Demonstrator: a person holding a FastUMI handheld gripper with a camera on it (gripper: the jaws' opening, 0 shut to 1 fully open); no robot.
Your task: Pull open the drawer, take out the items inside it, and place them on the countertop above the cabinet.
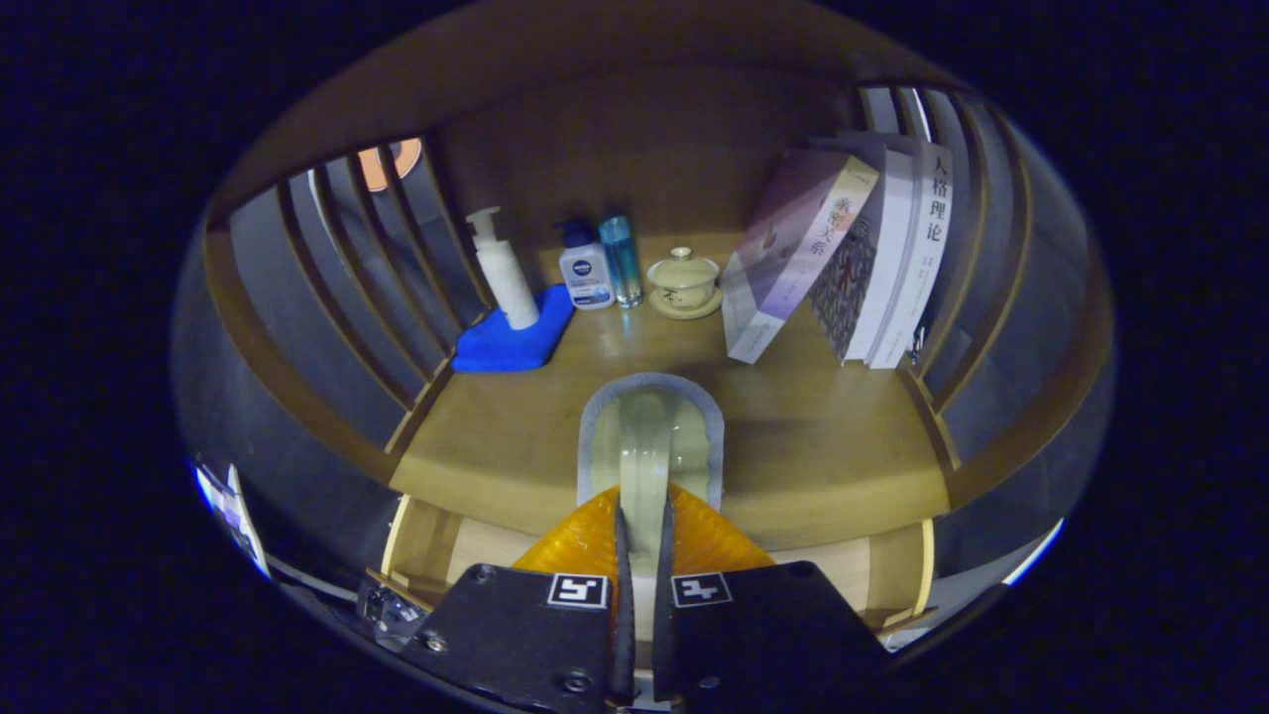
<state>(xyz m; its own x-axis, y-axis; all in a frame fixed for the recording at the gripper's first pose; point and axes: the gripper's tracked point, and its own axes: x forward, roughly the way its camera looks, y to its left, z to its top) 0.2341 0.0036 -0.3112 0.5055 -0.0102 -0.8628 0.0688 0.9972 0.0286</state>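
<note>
**Pale object pinched above the countertop**

The wooden countertop (813, 446) is seen beyond the open drawer (496, 545) below. The gripper (642, 535) is held level, its fingers pressed on a smooth, pale green, rounded object (649, 446) with a grey edge; its near end is hidden. Leaning books (843, 268) and bottles (585, 268) are stood further back.

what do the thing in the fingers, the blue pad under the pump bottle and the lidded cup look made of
Item, pinched edge-on between the fingers: looks like pale, glossy glazed ceramic, going by the sheen; a grey matte rim suggests felt or fabric, uncertain.
Blue pad: soft cloth, matte and rumpled at the edges.
Lidded cup on its saucer: pale glazed ceramic, slight gloss.
Countertop: wood with a satin finish.
</note>
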